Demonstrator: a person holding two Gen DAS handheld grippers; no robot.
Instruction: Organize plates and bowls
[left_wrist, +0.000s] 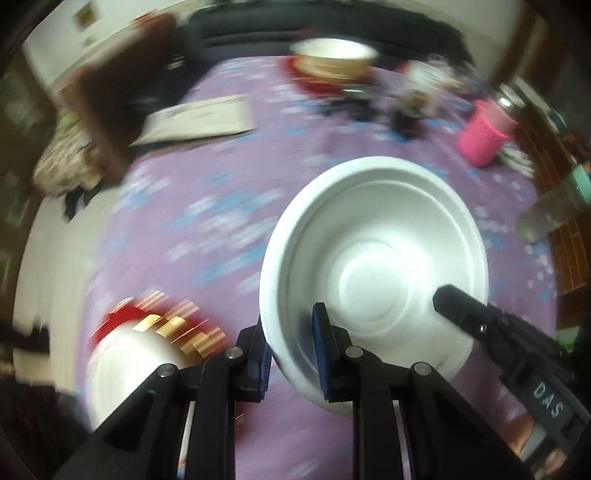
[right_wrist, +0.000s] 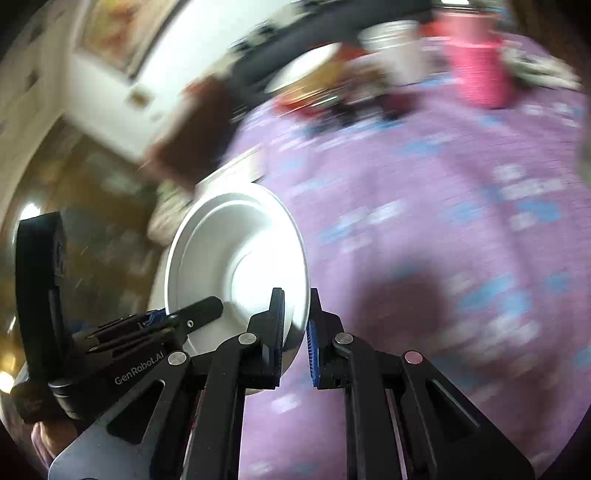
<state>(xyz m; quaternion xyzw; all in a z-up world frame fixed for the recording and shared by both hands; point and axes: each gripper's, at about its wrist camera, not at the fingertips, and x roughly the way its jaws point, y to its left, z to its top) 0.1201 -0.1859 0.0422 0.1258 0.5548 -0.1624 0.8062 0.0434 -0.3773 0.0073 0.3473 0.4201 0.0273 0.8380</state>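
Observation:
A white foam bowl (left_wrist: 373, 258) is held tilted in the air above the purple tablecloth (left_wrist: 207, 206). My left gripper (left_wrist: 291, 347) is shut on its left rim. My right gripper (right_wrist: 295, 328) is shut on the opposite rim of the same bowl (right_wrist: 236, 254); its black finger (left_wrist: 465, 310) shows inside the bowl in the left wrist view. The left gripper's finger (right_wrist: 199, 314) shows in the right wrist view. A red and gold patterned bowl (left_wrist: 147, 354) sits low left. Another bowl on a red plate (left_wrist: 332, 62) stands at the far edge.
A pink knitted cup holder (left_wrist: 484, 133) stands at the far right. A paper envelope (left_wrist: 199, 122) lies far left near a brown chair back (left_wrist: 114, 96). A clear bottle (left_wrist: 554, 206) lies at the right edge. Small dark clutter (left_wrist: 402, 107) sits behind the bowl.

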